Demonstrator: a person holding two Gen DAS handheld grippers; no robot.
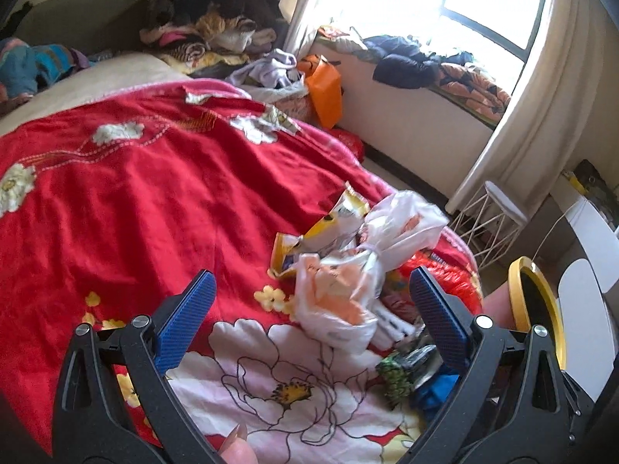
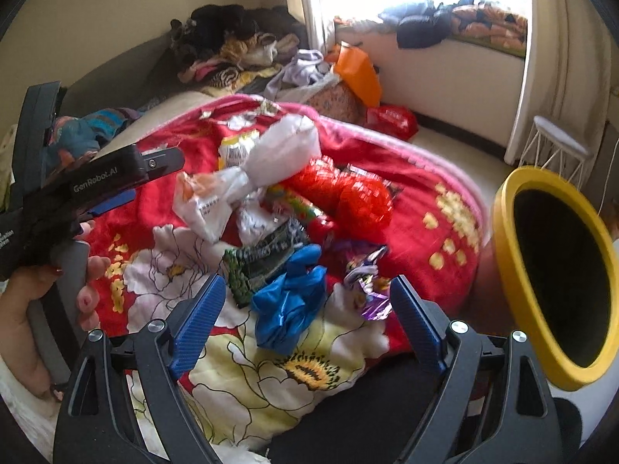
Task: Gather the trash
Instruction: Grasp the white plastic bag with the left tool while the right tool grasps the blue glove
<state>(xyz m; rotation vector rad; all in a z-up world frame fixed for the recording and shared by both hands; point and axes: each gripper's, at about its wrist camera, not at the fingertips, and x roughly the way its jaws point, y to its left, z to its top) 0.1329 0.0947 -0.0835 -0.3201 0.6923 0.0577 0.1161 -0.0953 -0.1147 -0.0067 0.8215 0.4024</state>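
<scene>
Right, both tools spread wide, empty: left tool [image 1: 311,284], right tool [image 2: 307,295]. Trash pile on the bed's red blanket [image 1: 135,193], by the yellow bin [image 2: 557,270]. Blue bag [image 2: 288,309] looks light, crinkly, prob. slippery; pinch its knotted top.

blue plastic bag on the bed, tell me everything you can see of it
The blue plastic bag is thin, glossy film, crumpled and bunched into a loose lump with twisted handle loops sticking up at its top. It lies on the floral red blanket at the near edge of the trash pile, touching a green-and-black patterned wrapper on its left. It sits ahead of the open right hand-held gripper, between its fingers' line, ungrasped.
</scene>
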